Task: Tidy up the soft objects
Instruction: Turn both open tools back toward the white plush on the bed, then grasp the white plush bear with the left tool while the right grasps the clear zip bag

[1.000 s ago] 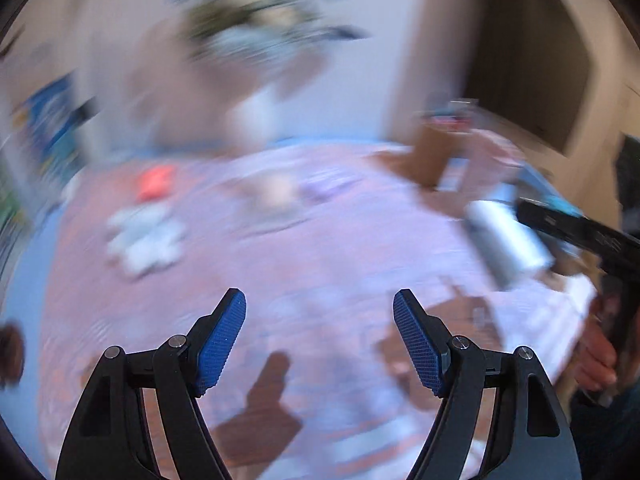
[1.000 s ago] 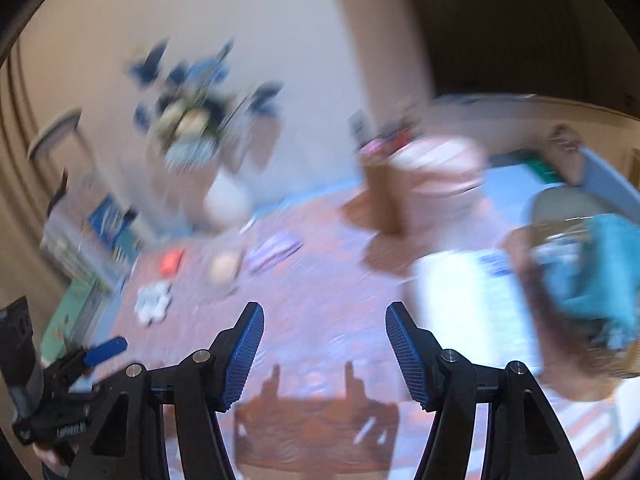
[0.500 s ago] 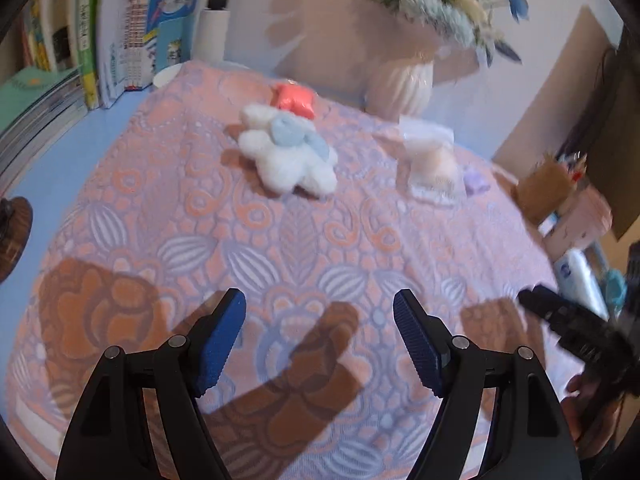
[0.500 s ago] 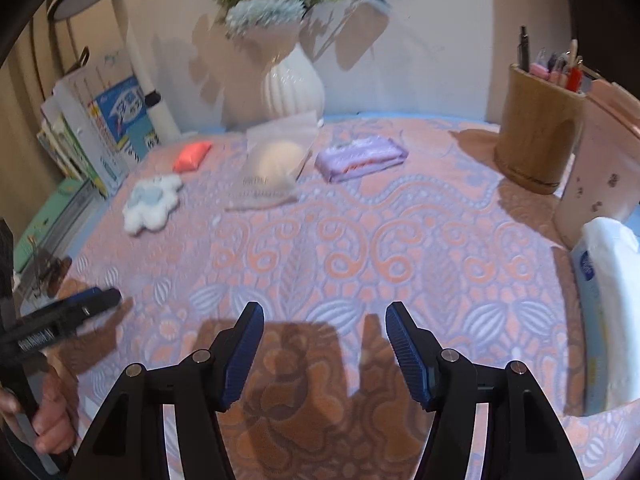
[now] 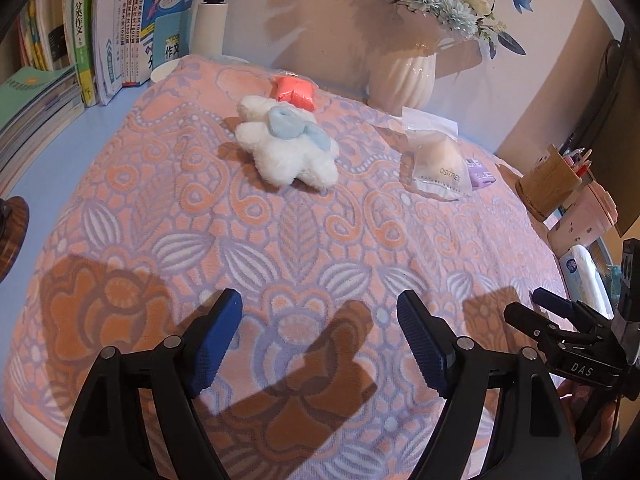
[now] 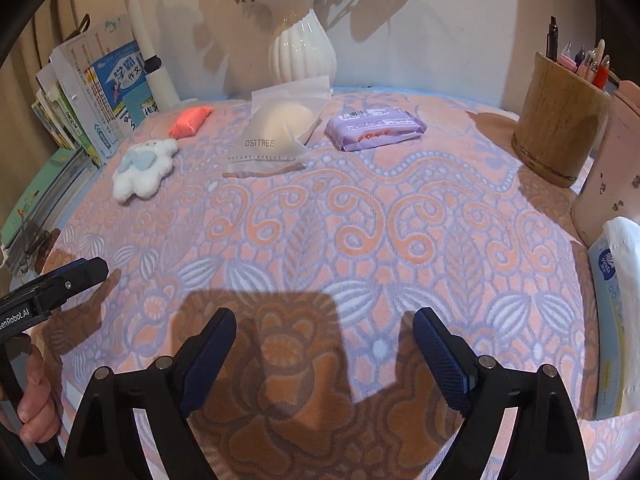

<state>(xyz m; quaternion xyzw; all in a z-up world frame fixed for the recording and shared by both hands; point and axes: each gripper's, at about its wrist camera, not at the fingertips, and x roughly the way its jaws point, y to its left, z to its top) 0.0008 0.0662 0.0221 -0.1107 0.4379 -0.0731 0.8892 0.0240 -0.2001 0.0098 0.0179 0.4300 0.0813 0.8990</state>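
Note:
A white plush toy with a blue centre (image 5: 286, 148) (image 6: 142, 168) lies on the patterned pink cloth (image 5: 280, 248) at the far side. Behind it lies a small red soft pack (image 5: 294, 90) (image 6: 191, 120). A clear bag with a beige sponge (image 5: 438, 160) (image 6: 276, 132) lies to the right of the plush, and a purple packet (image 6: 374, 126) (image 5: 482, 174) beyond that. My left gripper (image 5: 320, 340) is open and empty over the near cloth. My right gripper (image 6: 324, 356) is open and empty too, near the front edge.
A white vase with flowers (image 6: 302, 46) stands at the back. Books (image 5: 100, 32) line the left side. A wooden pen holder (image 6: 560, 120), a pink container (image 6: 612, 168) and a tissue pack (image 6: 614, 320) stand at the right.
Both views swung down from the room to the cloth and have steadied. Both grippers have stayed open and empty.

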